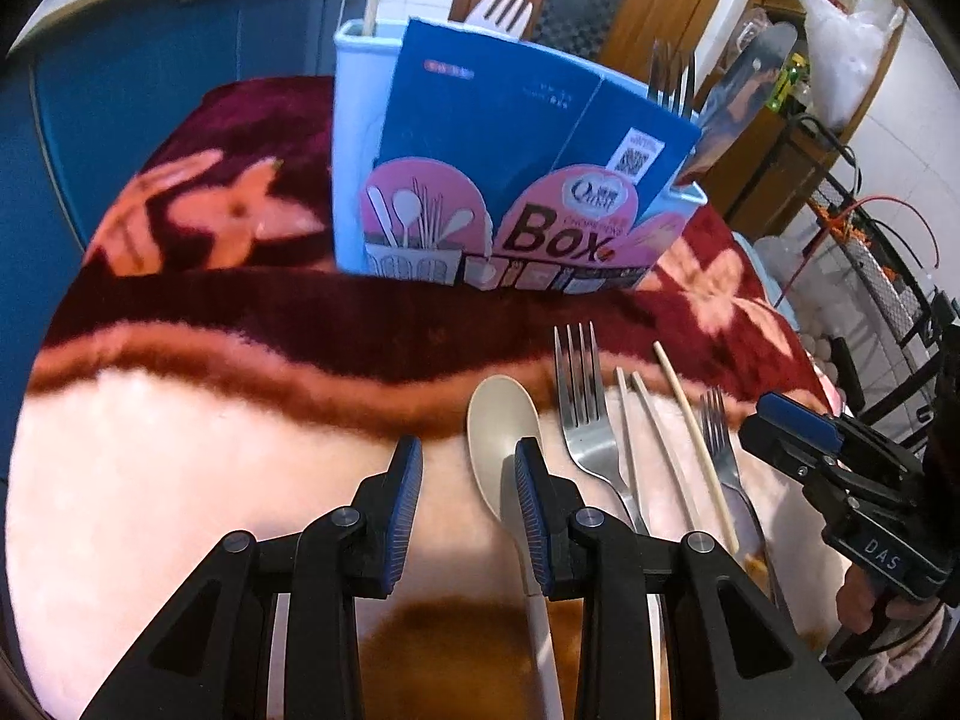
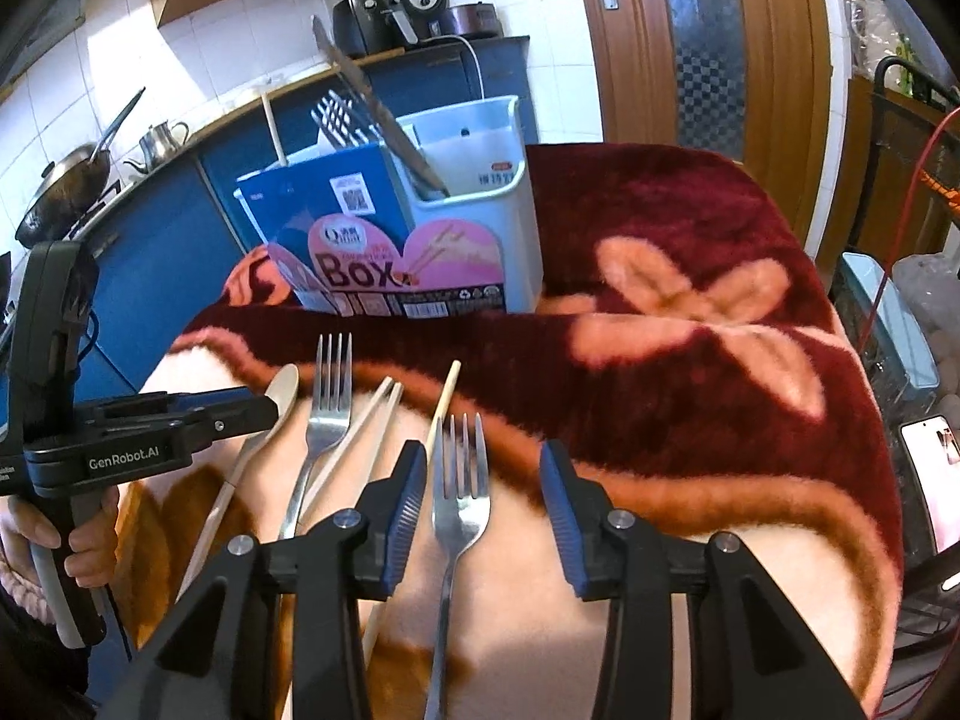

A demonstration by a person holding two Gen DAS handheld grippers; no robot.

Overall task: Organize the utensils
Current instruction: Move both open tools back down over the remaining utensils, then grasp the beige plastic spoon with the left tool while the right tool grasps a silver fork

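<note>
A pale blue utensil box (image 1: 351,138) with a blue and pink label stands at the back of the blanket; it also shows in the right wrist view (image 2: 522,240) and holds forks, a chopstick and a dark spatula. On the blanket lie a beige spoon (image 1: 501,432), a steel fork (image 1: 585,414), metal chopsticks (image 1: 651,426), a wooden chopstick (image 1: 690,420) and a second fork (image 2: 459,480). My left gripper (image 1: 468,468) is open, its right finger over the spoon. My right gripper (image 2: 483,480) is open, straddling the second fork.
A red and pink flowered blanket (image 2: 690,300) covers the table. Blue kitchen counter (image 2: 180,222) with a wok and kettle stands behind. A wooden door (image 2: 630,42) is at the back. A wire rack (image 1: 870,276) and a phone (image 2: 933,480) are to the right.
</note>
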